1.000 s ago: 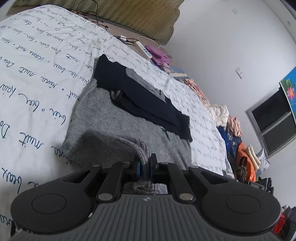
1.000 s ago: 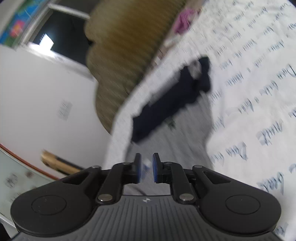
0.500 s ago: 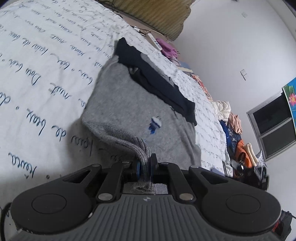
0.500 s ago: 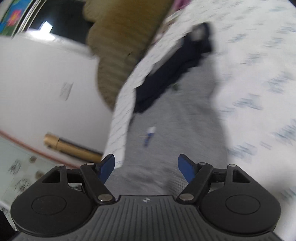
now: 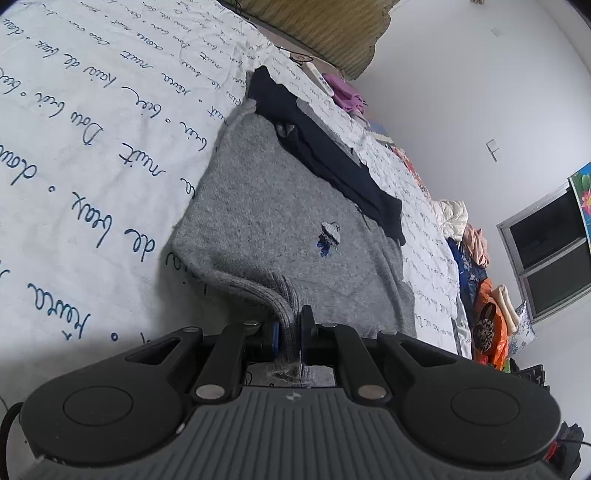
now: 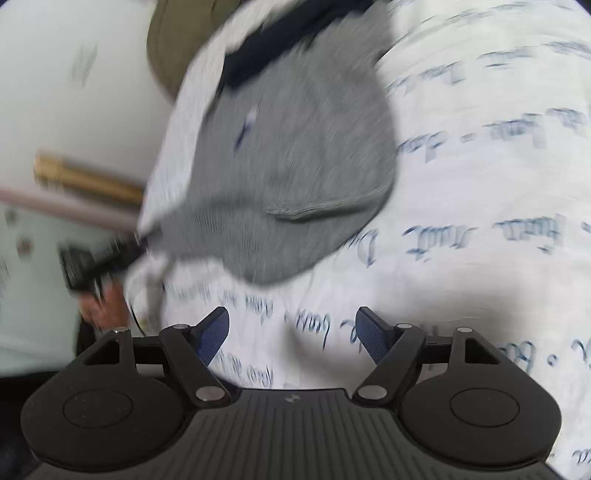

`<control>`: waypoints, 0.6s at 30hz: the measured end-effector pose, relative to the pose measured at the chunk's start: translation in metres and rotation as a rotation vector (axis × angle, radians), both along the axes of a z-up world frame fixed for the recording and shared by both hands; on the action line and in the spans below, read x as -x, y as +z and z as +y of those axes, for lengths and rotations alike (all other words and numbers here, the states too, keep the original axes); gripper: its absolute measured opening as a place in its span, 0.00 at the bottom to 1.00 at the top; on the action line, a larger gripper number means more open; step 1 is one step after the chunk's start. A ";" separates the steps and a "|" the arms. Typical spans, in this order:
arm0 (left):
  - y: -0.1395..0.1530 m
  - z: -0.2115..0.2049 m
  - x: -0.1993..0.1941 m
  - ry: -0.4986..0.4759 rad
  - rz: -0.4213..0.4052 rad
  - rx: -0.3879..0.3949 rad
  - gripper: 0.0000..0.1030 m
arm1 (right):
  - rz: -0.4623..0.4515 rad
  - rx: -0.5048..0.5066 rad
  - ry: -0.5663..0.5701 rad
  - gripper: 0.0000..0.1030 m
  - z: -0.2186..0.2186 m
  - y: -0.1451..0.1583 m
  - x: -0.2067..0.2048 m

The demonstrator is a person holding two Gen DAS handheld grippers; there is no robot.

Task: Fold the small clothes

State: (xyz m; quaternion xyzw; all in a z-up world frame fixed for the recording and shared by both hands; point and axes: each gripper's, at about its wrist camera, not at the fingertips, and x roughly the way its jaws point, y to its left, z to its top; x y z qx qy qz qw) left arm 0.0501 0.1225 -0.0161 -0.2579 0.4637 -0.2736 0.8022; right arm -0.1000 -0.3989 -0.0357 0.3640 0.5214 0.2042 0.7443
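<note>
A small grey knit sweater [image 5: 280, 206] with a little blue and white emblem lies on the bed's white sheet [image 5: 92, 140], which has blue script writing. A dark navy garment [image 5: 325, 155] lies across its far end. My left gripper [image 5: 287, 334] is shut on the sweater's ribbed near edge and lifts that edge off the sheet. In the blurred right wrist view the sweater [image 6: 295, 147] lies ahead. My right gripper [image 6: 291, 332] is open and empty over the sheet [image 6: 480, 184], short of the sweater's near edge. The left gripper [image 6: 96, 266] shows there at the sweater's left corner.
A woven headboard [image 5: 321, 33] stands at the bed's far end, with a purple cloth [image 5: 347, 94] and a remote near it. Piles of clothes and bags [image 5: 484, 295] lie along the wall on the right. A dark window [image 5: 546, 251] is set in that wall.
My right gripper opened, let go of the sweater and pulled back from it. My left gripper kept its hold and drew the edge back, so the sweater now lies spread out.
</note>
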 end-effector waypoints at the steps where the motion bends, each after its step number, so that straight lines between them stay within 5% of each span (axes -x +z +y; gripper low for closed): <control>1: 0.001 -0.002 0.000 -0.004 -0.003 -0.004 0.10 | 0.000 -0.012 -0.039 0.74 -0.002 -0.004 0.001; 4: 0.004 -0.005 0.002 -0.016 -0.013 -0.010 0.10 | 0.017 0.053 -0.190 0.76 -0.004 -0.018 -0.010; 7: 0.005 -0.006 0.003 -0.012 -0.011 -0.022 0.10 | -0.060 -0.066 -0.238 0.76 0.000 -0.017 -0.035; 18: 0.000 -0.005 0.006 -0.009 0.003 -0.006 0.10 | -0.038 -0.039 -0.021 0.80 0.058 -0.026 -0.108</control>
